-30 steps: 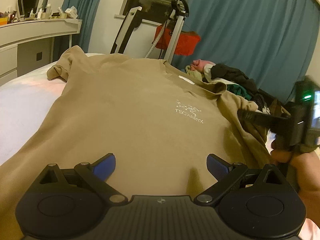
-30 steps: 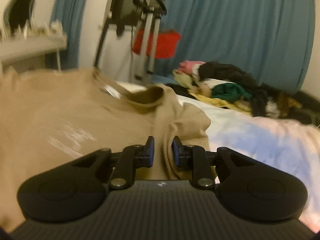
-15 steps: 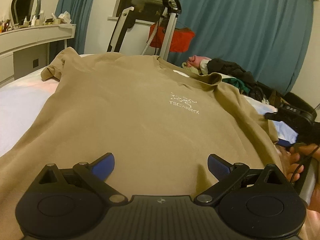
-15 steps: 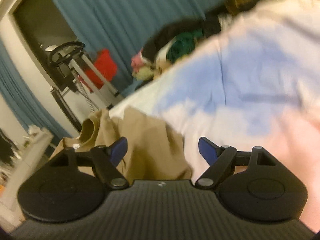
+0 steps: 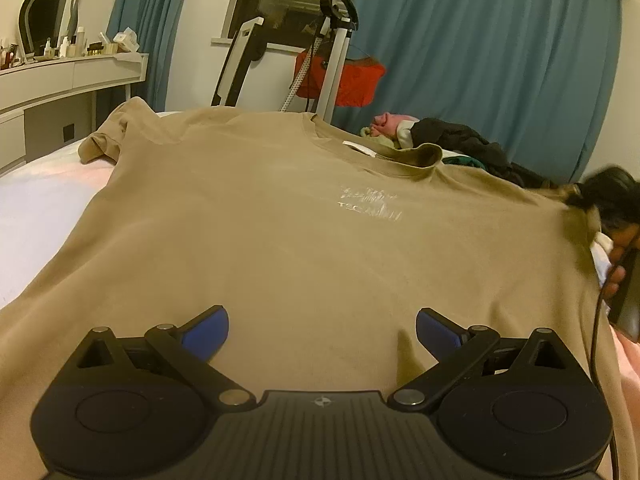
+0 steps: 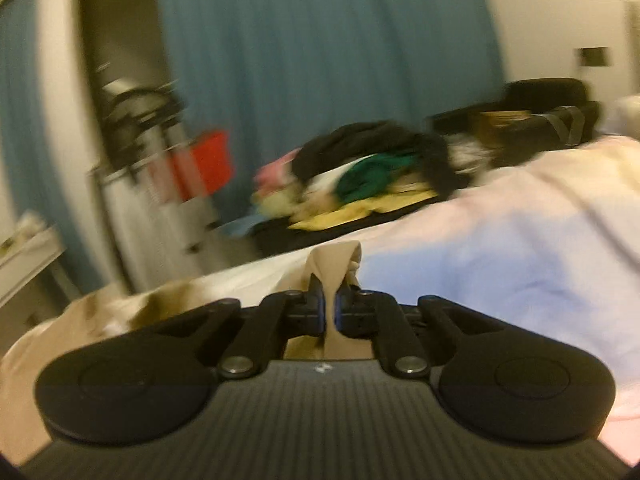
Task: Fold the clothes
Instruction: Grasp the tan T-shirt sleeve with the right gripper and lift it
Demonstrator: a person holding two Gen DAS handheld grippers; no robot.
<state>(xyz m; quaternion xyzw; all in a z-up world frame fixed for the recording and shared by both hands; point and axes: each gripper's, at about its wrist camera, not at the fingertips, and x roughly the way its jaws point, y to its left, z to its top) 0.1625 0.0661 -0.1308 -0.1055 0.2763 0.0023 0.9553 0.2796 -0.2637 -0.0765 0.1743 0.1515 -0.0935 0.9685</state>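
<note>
Half a second ago the right gripper (image 6: 328, 308) stood spread over the bed sheet; now its fingers (image 6: 316, 304) are pressed together on a fold of the tan shirt (image 5: 280, 240), pinching the cloth so that it stands up in a small peak between them. That view is blurred, so I cannot tell which part of the shirt is caught, though from the left camera the pull seems to be at the sleeve on the shirt's right edge. The left gripper (image 5: 320, 332) has kept its place low over the shirt's near hem, its blue fingers (image 5: 208, 328) spread wide with nothing between them. The shirt lies front up, flat across the bed (image 5: 36, 216), collar toward the far edge and the other sleeve bunched at the far left. A pile of clothes (image 6: 372, 176) sits beyond the bed's far right side, before the blue curtain (image 5: 500, 60). A white dresser (image 5: 72, 80) stands to the left.
</note>
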